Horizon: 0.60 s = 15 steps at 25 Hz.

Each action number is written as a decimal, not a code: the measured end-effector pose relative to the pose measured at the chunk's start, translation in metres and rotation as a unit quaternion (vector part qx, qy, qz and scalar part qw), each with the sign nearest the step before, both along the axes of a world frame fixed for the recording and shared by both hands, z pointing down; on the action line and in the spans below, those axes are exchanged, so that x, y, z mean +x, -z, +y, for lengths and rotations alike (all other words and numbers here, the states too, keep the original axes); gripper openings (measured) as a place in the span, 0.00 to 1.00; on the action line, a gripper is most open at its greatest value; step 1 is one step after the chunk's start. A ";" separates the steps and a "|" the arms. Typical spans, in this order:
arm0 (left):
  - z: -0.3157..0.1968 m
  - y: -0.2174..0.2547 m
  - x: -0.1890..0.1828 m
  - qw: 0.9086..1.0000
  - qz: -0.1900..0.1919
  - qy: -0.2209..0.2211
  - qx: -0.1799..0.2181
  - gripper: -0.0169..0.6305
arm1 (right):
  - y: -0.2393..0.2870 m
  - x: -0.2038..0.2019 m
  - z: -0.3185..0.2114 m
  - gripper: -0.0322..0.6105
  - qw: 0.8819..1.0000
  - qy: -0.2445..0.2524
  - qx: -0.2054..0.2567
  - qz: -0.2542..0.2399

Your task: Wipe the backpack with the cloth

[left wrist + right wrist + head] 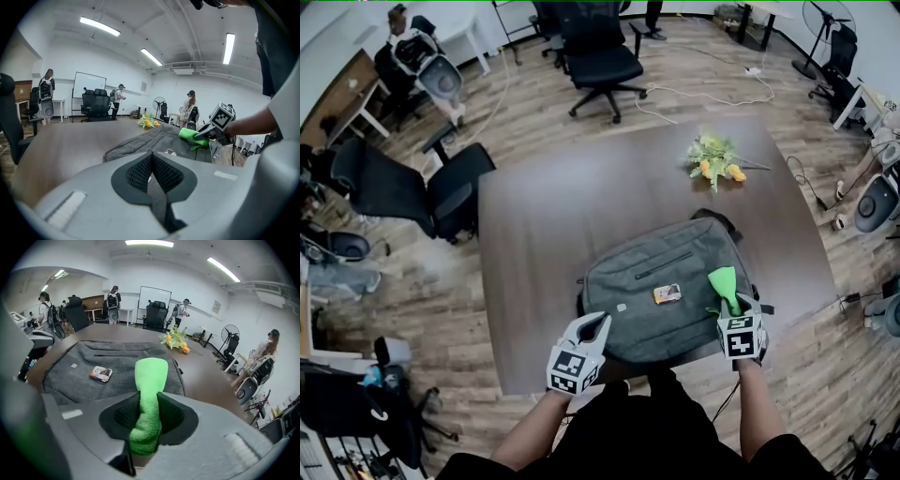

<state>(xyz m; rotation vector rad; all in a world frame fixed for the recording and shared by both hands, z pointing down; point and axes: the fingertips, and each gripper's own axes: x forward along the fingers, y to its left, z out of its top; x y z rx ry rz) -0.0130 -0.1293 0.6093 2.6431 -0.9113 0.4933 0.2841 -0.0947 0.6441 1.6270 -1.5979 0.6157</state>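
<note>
A grey backpack [666,286] lies flat at the near edge of the dark table [572,206], with a small orange tag [667,293] on its front. My right gripper [732,305] is shut on a green cloth [724,285], which sticks out over the backpack's right side. The cloth [149,399] is pinched between the jaws, above the backpack [112,363]. My left gripper [594,328] hovers at the backpack's near left corner, jaws shut, holding nothing. From the left gripper view, the backpack [154,140] and the cloth [191,137] lie ahead.
A bunch of yellow flowers [716,159] lies at the table's far right. Black office chairs [441,192] stand to the left and beyond the table [602,61]. People stand far off in the room.
</note>
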 end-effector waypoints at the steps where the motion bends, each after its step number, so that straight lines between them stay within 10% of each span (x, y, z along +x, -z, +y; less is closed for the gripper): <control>1: -0.001 0.000 0.001 1.000 0.000 0.001 0.001 0.05 | 0.002 0.005 0.000 0.20 1.000 -0.006 0.004 0.002; 15: -0.017 0.016 0.009 0.999 0.029 0.032 0.022 0.06 | 0.040 -0.009 -0.023 0.20 0.997 0.015 0.076 -0.019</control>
